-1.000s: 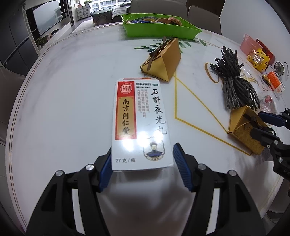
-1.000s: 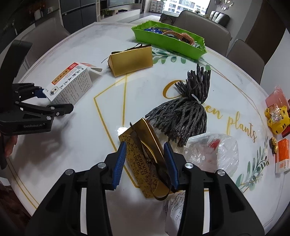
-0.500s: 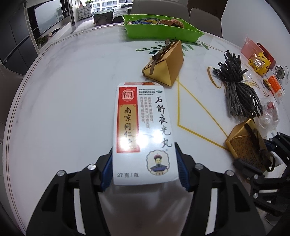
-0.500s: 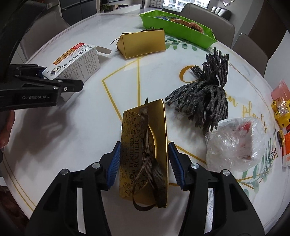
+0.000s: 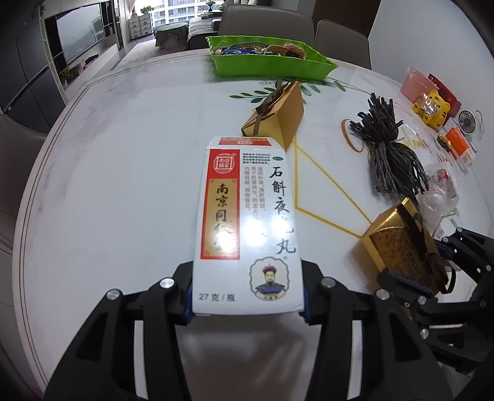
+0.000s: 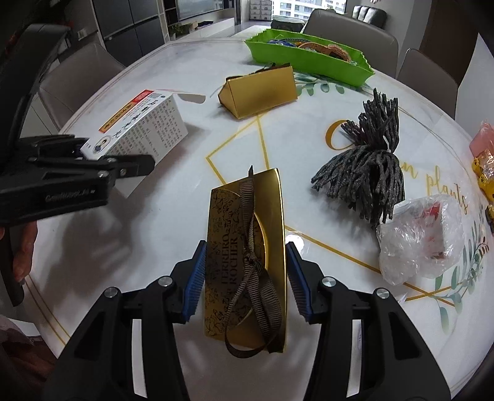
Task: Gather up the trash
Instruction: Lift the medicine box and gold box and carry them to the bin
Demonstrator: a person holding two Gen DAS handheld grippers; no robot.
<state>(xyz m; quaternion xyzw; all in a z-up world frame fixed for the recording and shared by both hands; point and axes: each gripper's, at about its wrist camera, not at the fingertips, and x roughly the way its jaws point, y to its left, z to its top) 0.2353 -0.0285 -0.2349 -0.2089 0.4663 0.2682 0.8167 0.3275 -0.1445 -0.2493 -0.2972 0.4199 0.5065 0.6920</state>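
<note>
Here's the counter (image 5: 123, 160), a round white marble top with thin gold lines and a leaf print, dining chairs (image 5: 268, 21) ringed behind it and a living room with a big window beyond. Count two gold boxes out here: the ribboned gold box (image 6: 247, 246) sits right between the right gripper (image 6: 245, 274) and its blue pads, jaws spread to either side of it, the left pad touching and the right pad just beside; the second gold box (image 6: 259, 91) lies well ahead of those jaws. One white medicine carton (image 5: 247, 222) is pinched at its near end by the left gripper (image 5: 247, 296), jaws pressed against both sides, its far flap open. Ahead and right of the right jaws, one dark bundle of cords (image 6: 367, 160), and just beside it one crumpled clear plastic bag (image 6: 420, 237). Far ahead, one green tray (image 6: 308, 57) with wrappers inside. In the left view, at the far right rim, one yellow toy (image 5: 432, 108), one small fan (image 5: 466, 121), one orange packet (image 5: 461, 145).
</note>
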